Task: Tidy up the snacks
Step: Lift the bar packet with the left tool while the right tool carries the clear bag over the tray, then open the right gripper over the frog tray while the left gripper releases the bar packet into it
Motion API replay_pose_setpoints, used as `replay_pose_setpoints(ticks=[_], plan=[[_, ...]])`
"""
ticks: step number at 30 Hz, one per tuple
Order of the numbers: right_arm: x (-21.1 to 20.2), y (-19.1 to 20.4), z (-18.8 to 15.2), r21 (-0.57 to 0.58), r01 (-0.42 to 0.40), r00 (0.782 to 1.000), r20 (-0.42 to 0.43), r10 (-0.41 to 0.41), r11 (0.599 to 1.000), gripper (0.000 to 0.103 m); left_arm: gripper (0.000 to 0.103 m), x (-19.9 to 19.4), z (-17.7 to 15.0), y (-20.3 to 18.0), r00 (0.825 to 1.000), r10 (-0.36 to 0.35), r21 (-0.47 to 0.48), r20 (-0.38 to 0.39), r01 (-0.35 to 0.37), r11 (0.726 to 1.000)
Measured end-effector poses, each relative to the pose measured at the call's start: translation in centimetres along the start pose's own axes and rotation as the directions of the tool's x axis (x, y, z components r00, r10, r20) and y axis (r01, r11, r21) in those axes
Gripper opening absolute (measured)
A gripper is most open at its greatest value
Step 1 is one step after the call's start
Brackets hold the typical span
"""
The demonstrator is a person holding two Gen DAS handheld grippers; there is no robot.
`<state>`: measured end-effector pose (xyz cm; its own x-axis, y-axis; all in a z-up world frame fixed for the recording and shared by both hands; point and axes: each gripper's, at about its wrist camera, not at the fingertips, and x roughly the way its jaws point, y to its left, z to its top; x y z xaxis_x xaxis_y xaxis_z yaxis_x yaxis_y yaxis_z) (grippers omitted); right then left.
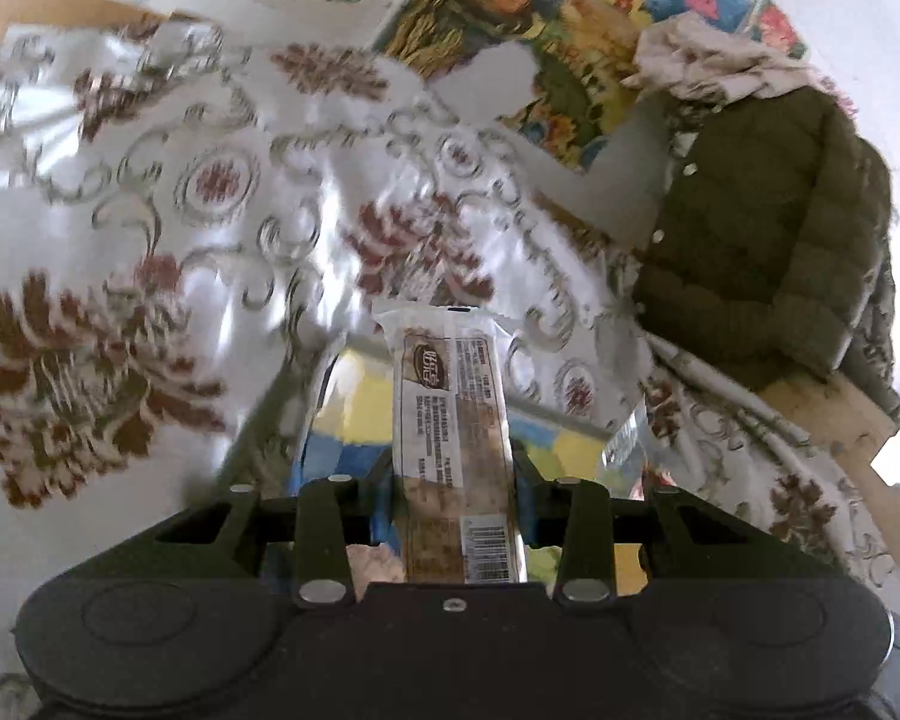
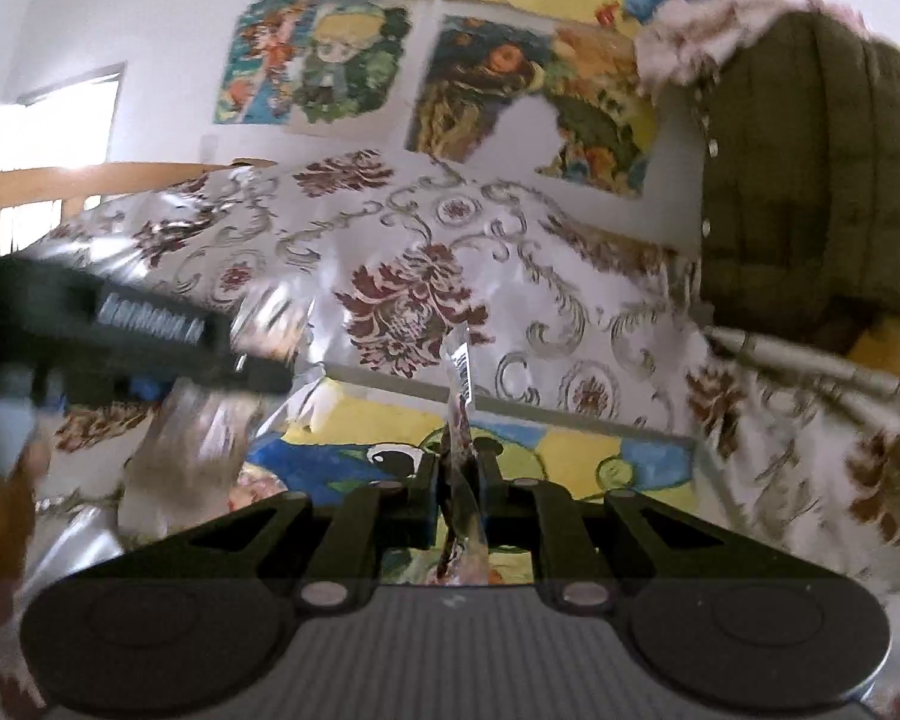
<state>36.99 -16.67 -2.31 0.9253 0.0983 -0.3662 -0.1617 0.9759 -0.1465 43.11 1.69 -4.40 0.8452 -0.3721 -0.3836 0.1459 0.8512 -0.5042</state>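
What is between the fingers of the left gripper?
A wrapped snack bar stands between the left gripper fingers, flat side up, shown in the left wrist view.

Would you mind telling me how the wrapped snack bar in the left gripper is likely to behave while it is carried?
The snack bar sticks straight out from the left gripper without sagging, so it is probably fairly stiff and light. Its wrapper looks glossy, so it may slip in a loose grip. The bar inside looks grainy and could crumble if squeezed hard.
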Motion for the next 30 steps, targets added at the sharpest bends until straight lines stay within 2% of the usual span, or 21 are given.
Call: replay_pose_setpoints(ticks=[3, 5, 12, 22, 24, 26, 30], plan=[[1.9, -0.6, -0.5, 0.064, -0.012, 0.999, -0.029, 0.014, 0.998, 0.013, 0.040, 1.0, -0.5, 0.9, 1.000, -0.021, -0.043, -0.018, 0.020, 0.999], [2.8, -0.6, -1.0, 0.080, -0.013, 0.999, -0.048, 0.017, 0.997, 0.013, 0.040, 1.5, -0.5, 0.8, 1.000, -0.012, -0.038, -0.027, 0.011, 0.999], [4.2, 0.0, -2.4, 0.077, -0.001, 0.994, -0.112, 0.010, 0.997, 0.014, 0.041, 2.3, -0.3, 1.1, 0.998, -0.002, -0.046, -0.065, -0.001, 0.999], [4.6, 0.8, -2.8, 0.062, 0.028, 0.989, -0.145, -0.019, 0.998, 0.018, 0.041, 3.0, -0.5, 0.8, 0.995, 0.016, -0.050, -0.102, -0.021, 0.999], [4.4, 0.8, -2.7, 0.061, 0.035, 0.989, -0.147, -0.026, 0.998, 0.020, 0.048, 3.0, -0.5, 0.8, 0.995, 0.011, -0.052, -0.101, -0.017, 0.999], [4.2, 0.6, -2.6, 0.068, 0.044, 0.988, -0.152, -0.033, 0.997, 0.029, 0.053, 2.8, -0.4, 0.9, 0.995, 0.001, -0.065, -0.099, -0.007, 0.998], [3.4, 0.2, -2.2, 0.085, 0.053, 0.987, -0.154, -0.039, 0.995, 0.038, 0.066, 2.2, 0.2, 0.8, 0.996, 0.002, -0.080, -0.089, -0.009, 0.997]])
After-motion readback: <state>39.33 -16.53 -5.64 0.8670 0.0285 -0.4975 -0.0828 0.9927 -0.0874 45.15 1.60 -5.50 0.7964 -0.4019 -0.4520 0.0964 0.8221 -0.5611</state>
